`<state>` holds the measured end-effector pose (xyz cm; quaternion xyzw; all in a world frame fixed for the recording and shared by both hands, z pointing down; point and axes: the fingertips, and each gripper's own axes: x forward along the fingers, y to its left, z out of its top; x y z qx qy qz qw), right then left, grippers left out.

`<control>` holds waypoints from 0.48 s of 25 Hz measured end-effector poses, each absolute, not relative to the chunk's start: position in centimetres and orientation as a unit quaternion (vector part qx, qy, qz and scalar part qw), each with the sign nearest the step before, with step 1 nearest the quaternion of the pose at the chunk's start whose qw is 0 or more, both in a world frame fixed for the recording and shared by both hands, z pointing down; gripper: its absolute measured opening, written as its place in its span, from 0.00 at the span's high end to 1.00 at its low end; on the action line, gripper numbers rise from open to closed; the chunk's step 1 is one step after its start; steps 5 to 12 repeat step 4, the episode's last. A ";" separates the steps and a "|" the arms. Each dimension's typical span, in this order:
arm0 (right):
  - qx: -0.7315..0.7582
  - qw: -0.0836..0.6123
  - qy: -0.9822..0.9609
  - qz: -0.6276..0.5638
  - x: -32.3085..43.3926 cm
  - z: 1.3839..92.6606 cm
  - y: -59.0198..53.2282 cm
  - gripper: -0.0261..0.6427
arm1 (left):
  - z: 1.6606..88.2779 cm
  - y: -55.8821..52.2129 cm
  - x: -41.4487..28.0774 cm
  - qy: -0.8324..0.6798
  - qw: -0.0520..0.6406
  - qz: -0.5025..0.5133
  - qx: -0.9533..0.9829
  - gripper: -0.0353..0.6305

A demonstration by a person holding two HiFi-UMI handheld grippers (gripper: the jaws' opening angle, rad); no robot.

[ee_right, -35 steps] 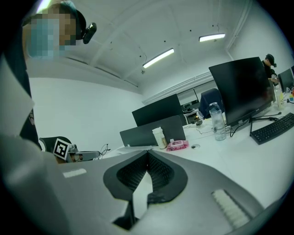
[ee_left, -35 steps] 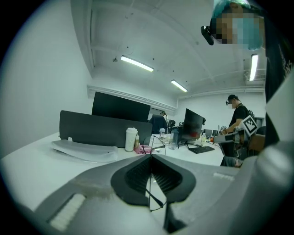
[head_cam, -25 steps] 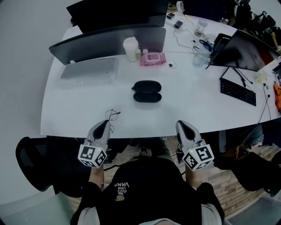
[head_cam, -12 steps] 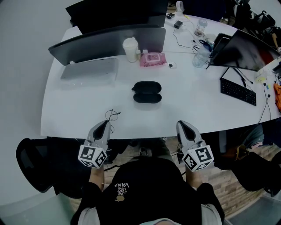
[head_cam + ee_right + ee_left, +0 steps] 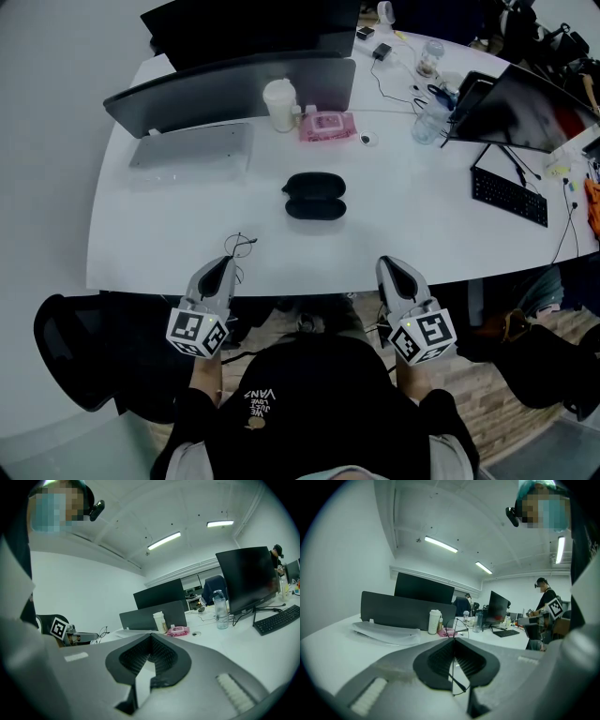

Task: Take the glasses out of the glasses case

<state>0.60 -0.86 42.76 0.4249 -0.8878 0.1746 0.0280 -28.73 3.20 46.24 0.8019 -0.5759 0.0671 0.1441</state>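
Nothing has shifted since the earlier frame: both grippers sit where they were at the near edge of the bench [image 5: 169,225]. The left gripper [image 5: 228,265] has its fingers [image 5: 438,660] pinching the thin wire frame of the glasses [image 5: 241,247], which are out of the case [image 5: 314,197]; the case lies open, well apart at mid-bench. The right gripper [image 5: 390,268] has its fingers pressed together on nothing. The hold looks slight (only a sliver of frame sits in the pinch), so a tilt or jolt could let the glasses swing or slip, and this close to the edge they might drop to the floor. Squeezing harder risks bending the wire.
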 end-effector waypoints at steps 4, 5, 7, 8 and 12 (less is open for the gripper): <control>0.426 0.031 -0.887 0.176 0.4 42.8 -1.0 0.96 | 46.4 3.0 -28.8 -0.574 0.145 0.068 0.803 0.93; 0.426 0.031 -0.887 0.176 0.4 42.8 -1.0 0.96 | 46.4 3.0 -28.8 -0.574 0.145 0.068 0.803 0.93; 0.426 0.031 -0.887 0.176 0.4 42.8 -1.0 0.96 | 46.4 3.0 -28.8 -0.574 0.145 0.068 0.803 0.93; 0.426 0.031 -0.887 0.176 0.4 42.8 -1.0 0.96 | 46.4 3.0 -28.8 -0.574 0.145 0.068 0.803 0.93; 0.426 0.031 -0.887 0.176 0.4 42.8 -1.0 0.96 | 46.4 3.0 -28.8 -0.574 0.145 0.068 0.803 0.93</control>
